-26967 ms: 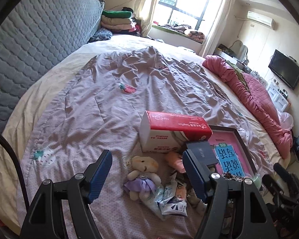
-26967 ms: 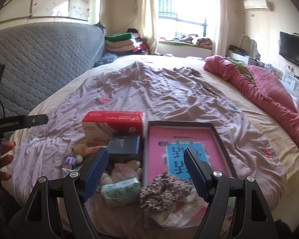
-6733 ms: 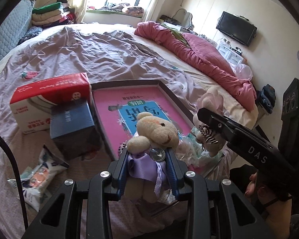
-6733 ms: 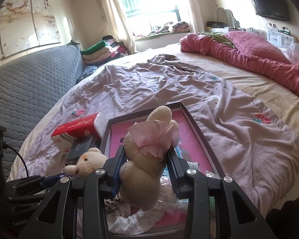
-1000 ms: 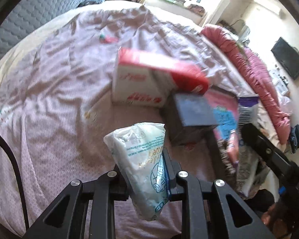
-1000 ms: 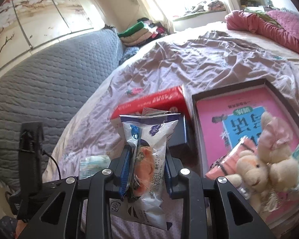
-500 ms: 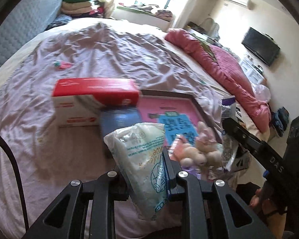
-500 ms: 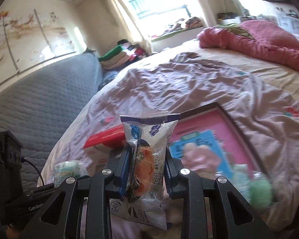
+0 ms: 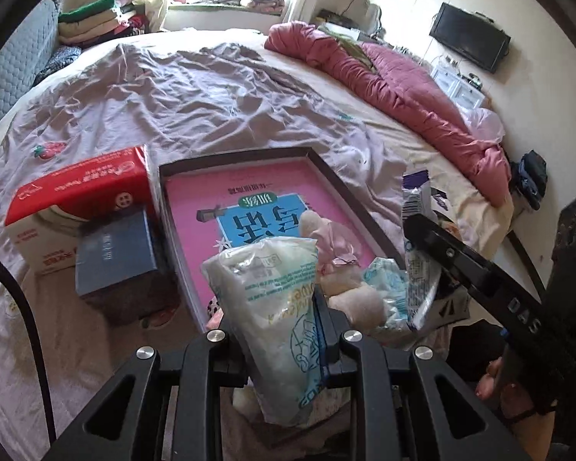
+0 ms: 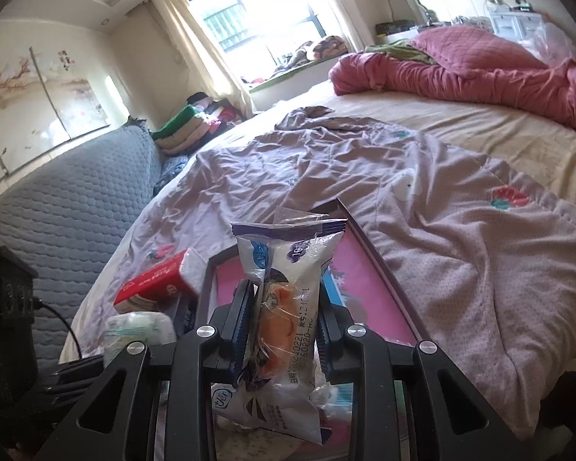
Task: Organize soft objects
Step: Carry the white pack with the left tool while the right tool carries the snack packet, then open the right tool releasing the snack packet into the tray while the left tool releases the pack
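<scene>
The tray [image 9: 368, 211] lies on the bed [image 9: 211, 107]. Left of the tray stands the tissue box [image 9: 76, 192], the small box [image 9: 115, 257] before it. Plush toys [image 9: 349, 288] lie in the tray's near end.

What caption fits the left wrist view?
Left gripper holds a tissue pack over the tray of soft toys on the bed.

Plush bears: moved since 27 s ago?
Yes. The plush bears now lie inside the dark-framed tray on its pink picture, right of the navy box. Earlier they lay on the bedspread outside the tray, in front of the box.
</scene>
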`<state>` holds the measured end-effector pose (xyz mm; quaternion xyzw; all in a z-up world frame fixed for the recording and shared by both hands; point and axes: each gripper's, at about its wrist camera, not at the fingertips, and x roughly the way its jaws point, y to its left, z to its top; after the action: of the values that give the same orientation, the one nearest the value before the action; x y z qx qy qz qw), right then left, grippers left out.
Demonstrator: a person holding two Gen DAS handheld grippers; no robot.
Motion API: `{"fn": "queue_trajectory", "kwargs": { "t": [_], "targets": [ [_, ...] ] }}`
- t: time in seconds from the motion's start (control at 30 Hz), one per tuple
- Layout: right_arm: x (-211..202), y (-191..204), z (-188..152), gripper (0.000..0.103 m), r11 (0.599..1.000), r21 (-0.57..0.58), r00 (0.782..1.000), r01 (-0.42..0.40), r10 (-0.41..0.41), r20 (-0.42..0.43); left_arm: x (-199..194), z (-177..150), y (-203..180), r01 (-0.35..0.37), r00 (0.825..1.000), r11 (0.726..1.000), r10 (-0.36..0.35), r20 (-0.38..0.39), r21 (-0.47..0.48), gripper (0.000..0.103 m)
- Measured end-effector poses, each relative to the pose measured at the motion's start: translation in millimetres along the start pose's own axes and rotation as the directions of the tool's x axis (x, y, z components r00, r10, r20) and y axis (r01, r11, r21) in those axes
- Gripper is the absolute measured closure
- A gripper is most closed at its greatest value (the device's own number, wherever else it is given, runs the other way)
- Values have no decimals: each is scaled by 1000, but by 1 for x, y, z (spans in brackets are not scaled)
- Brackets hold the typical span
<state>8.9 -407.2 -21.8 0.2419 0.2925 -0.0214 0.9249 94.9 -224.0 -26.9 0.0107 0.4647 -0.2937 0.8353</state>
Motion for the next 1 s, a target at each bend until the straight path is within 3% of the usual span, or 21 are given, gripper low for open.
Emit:
{"fn": "queue_trajectory", "kwargs": {
  "t": [0.33, 0.67, 1.0],
  "targets": [
    [23, -6, -15, 72, 1000, -10, 997, 11, -12, -73, 29, 5, 14, 19, 998, 998, -22, -56, -53, 78],
    [42, -6, -24, 70, 994, -64, 991, 86, -92, -97, 38, 3, 11, 23, 998, 999, -25, -58, -33, 77],
    [47, -7, -25, 67, 994, -60, 988, 94, -100, -114, 38, 2, 11, 23, 998, 999, -25, -58, -28, 77]
  ]
}}
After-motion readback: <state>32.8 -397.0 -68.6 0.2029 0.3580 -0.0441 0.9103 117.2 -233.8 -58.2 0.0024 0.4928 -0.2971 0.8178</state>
